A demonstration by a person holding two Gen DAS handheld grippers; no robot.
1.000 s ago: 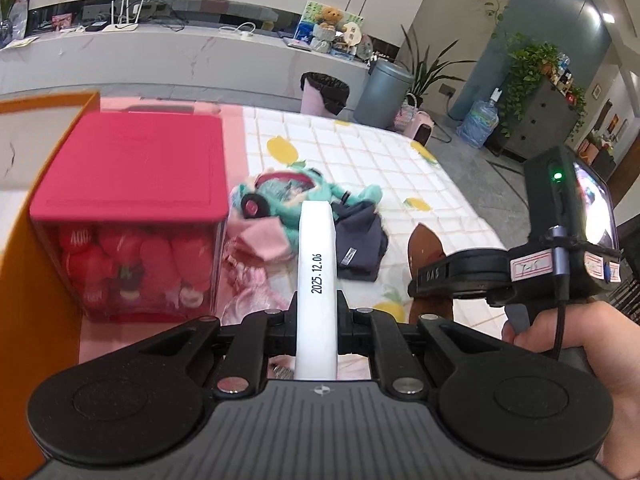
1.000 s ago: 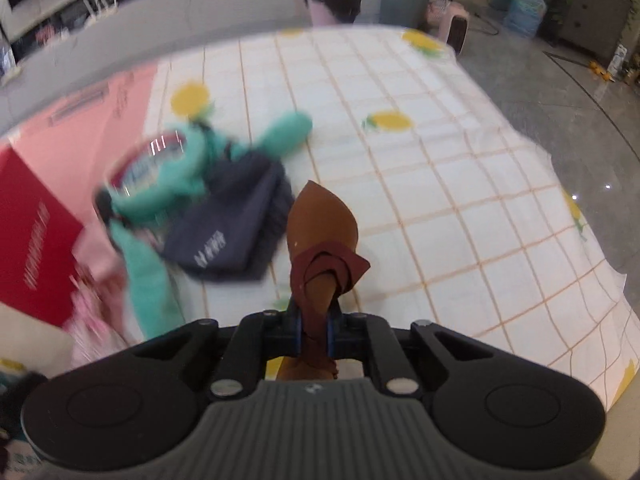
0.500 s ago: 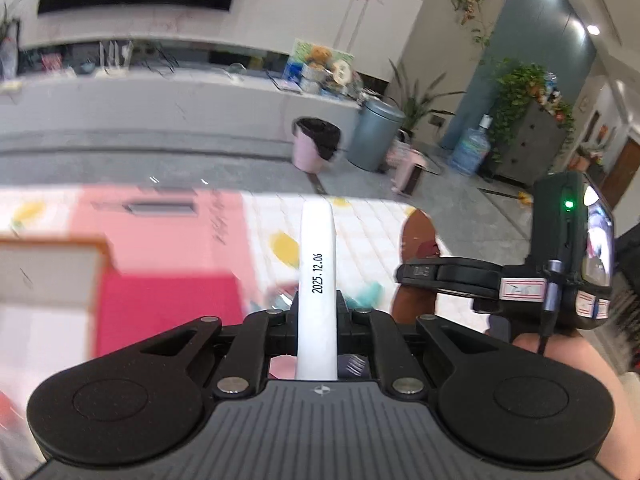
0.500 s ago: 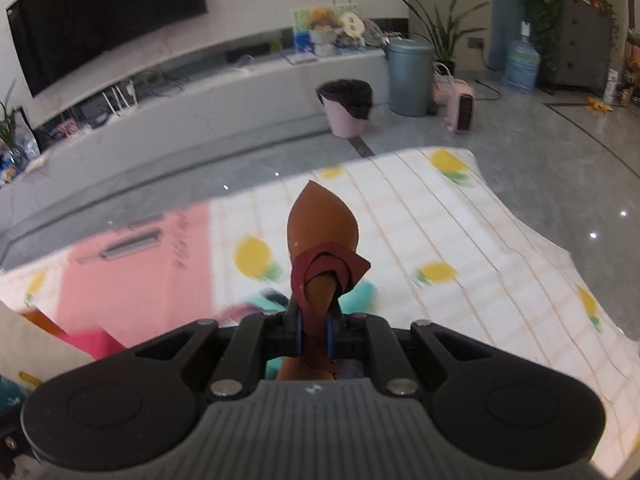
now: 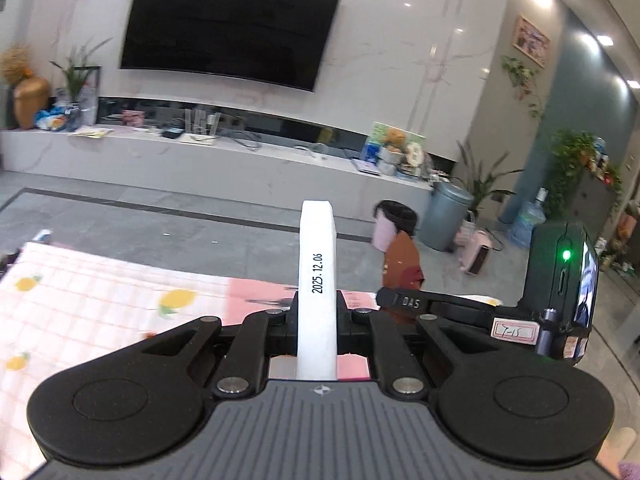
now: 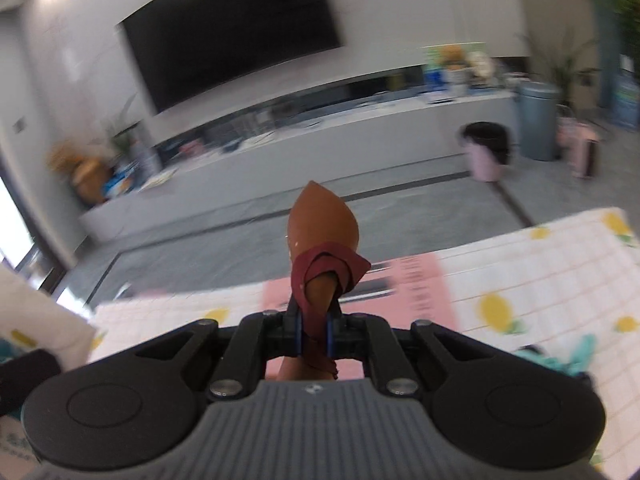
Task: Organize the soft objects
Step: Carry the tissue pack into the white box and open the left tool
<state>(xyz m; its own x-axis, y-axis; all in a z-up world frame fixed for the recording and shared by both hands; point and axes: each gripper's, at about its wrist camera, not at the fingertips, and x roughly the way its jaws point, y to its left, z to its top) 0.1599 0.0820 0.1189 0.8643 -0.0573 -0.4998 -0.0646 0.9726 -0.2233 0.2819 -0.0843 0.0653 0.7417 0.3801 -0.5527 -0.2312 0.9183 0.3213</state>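
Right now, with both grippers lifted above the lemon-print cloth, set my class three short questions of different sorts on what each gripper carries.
1. True or false: the right gripper is shut on a brown soft piece with a dark red band.
2. What is printed on the white strip in the left gripper?
3. Which covers the table: A lemon-print cloth, B bare wood, C newspaper?

Key: 1 true; 2 a date, 2025.12.06; 3 A.

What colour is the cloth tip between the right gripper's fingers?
Brown cloth tip with a dark red wrap; clearest in the right wrist view.
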